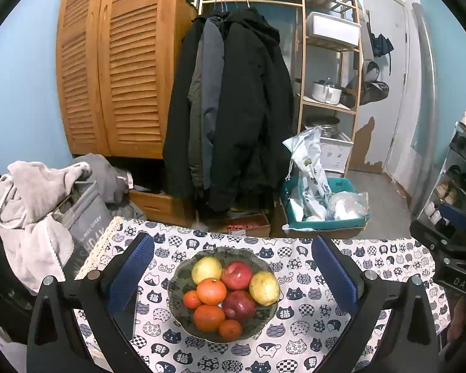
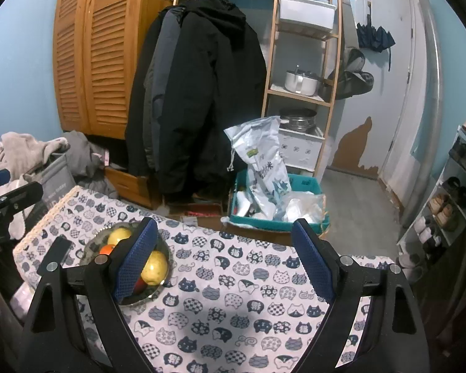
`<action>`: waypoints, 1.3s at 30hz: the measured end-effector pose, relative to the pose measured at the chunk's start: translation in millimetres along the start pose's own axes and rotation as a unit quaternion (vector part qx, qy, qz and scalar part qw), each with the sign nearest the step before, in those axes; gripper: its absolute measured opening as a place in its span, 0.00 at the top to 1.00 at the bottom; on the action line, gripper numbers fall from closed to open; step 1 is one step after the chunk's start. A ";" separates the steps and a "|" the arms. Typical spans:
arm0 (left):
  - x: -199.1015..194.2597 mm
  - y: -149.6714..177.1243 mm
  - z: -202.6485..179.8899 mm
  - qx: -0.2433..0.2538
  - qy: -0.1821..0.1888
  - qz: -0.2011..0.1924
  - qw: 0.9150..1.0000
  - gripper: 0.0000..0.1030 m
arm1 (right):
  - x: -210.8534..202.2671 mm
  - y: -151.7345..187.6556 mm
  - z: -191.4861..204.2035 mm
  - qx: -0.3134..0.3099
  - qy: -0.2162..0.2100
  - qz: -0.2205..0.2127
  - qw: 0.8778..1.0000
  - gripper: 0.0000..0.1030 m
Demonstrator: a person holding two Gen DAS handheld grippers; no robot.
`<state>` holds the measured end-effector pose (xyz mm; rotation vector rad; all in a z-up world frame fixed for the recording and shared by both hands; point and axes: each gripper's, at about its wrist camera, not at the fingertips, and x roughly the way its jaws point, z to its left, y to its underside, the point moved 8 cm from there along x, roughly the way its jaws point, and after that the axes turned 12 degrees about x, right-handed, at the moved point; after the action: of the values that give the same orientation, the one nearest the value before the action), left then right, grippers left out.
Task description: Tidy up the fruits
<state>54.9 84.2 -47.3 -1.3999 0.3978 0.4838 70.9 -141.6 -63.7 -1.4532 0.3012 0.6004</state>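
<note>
A grey-green bowl (image 1: 177, 304) sits on a cat-print tablecloth (image 1: 310, 335). It holds two red apples (image 1: 236, 275), two yellow pears (image 1: 264, 287) and several oranges (image 1: 211, 291). My left gripper (image 1: 233, 259) hangs open above the table, its blue pads on either side of the bowl and apart from it. My right gripper (image 2: 226, 248) is open over bare cloth (image 2: 233, 304) to the right of the bowl (image 2: 90, 250). Its left finger (image 2: 136, 255) hides part of the fruit; a yellow pear (image 2: 154, 268) shows beside it.
Beyond the table's far edge hang dark coats (image 1: 230, 108) in front of a louvred wooden wardrobe (image 1: 115, 71). A teal crate (image 1: 326, 208) with bags sits on the floor, a laundry basket (image 1: 77, 217) at left, a shoe rack (image 1: 456, 186) at right.
</note>
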 end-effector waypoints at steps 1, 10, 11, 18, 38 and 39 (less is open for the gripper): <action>0.1 -0.1 -0.1 0.000 0.000 -0.001 1.000 0.01 | -0.5 0.1 0.5 0.000 0.000 0.001 1.000 0.16; -0.3 -0.2 -1.0 0.001 -0.002 0.000 1.000 0.01 | -0.9 -0.5 0.4 -0.001 0.000 0.000 1.000 0.16; -0.8 -0.3 -1.0 0.001 -0.001 0.000 1.000 0.01 | -1.0 -0.5 0.5 -0.001 0.000 -0.001 1.000 0.16; -1.3 -0.1 -0.2 0.002 -0.002 0.001 1.000 0.01 | -0.6 0.0 1.1 -0.003 0.000 0.001 1.000 0.16; -7.9 -1.7 5.9 0.011 -0.028 0.004 1.000 0.01 | -0.7 -1.0 -4.4 -0.008 0.003 0.000 1.000 0.16; -8.3 -1.8 6.5 0.012 -0.030 0.004 0.999 0.01 | -1.1 -0.6 -2.8 -0.008 0.002 0.000 1.000 0.16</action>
<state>48.7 89.7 -40.5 -1.3582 0.3605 0.5244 70.8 -144.6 -62.9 -1.4692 0.3009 0.6007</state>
